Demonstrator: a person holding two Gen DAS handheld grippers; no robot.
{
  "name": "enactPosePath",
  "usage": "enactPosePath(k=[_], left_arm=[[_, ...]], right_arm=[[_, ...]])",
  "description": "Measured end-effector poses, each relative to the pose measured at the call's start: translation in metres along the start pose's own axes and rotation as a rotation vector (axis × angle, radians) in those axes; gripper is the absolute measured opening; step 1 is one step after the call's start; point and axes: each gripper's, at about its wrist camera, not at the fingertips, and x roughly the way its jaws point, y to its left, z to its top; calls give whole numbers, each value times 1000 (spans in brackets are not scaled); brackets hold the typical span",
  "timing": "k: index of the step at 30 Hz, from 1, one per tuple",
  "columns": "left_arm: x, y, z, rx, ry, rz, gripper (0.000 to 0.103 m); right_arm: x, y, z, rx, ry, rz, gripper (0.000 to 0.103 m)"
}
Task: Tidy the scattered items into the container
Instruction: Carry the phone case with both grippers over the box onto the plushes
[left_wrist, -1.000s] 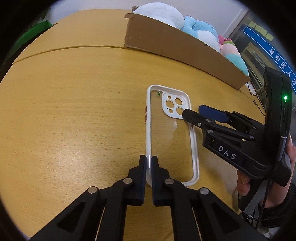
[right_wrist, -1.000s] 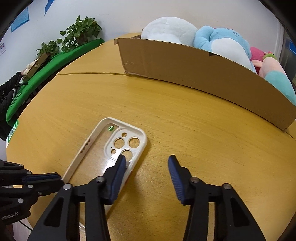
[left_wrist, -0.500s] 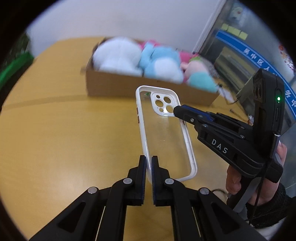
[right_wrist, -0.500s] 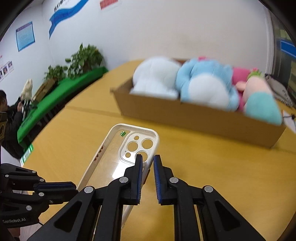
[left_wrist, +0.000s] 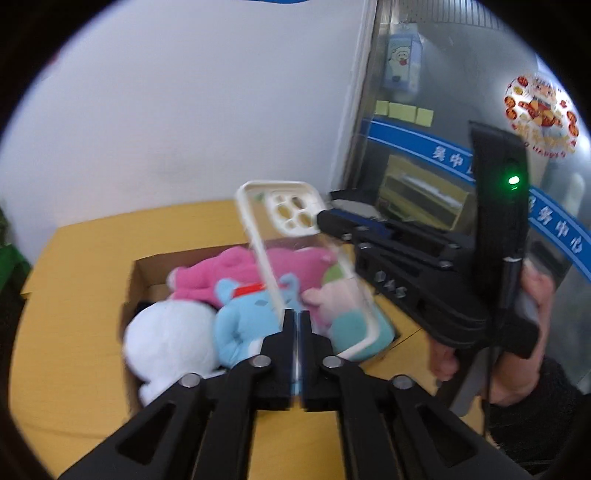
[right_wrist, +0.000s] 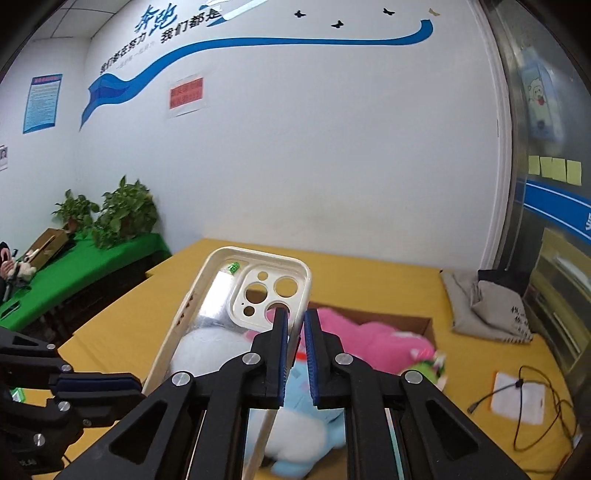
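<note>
Two claws, left claw (left_wrist: 296, 314) and right claw (right_wrist: 295, 314), clamped on one phone case (left_wrist: 314, 258); one box (left_wrist: 138, 273); four plush toys (left_wrist: 170, 339)

We hold the left gripper (left_wrist: 296, 317) angled downward, its jaws pressed together on the near edge of the phone case (left_wrist: 295, 251). Our right gripper (right_wrist: 295, 321) also tilts downward, jaws clamped on the case's camera-end rim. Our right hand (left_wrist: 532, 321) wraps its handle, a dark sleeve below.
</note>
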Motion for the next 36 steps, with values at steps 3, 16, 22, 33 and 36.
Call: enactPosePath(k=[3,16,22,33,36], left_arm=[[34,-4,22,13,11,-15,0],[141,69,4,-179,157,17,0],[175,70,-9,-202,222,-33,39],[186,81,-16,-314,232,-12,59],[179,78,-10,-289,223,-2,59]], right_arm=[[32,-14,10,-5,31,-11,8],[129,-65,-31,45,139,-27,6],[121,-68,-31,72,113,-20,1],[133,-95,-55,109,251,-13,21],[130,-107,-70,112,293,31,59]])
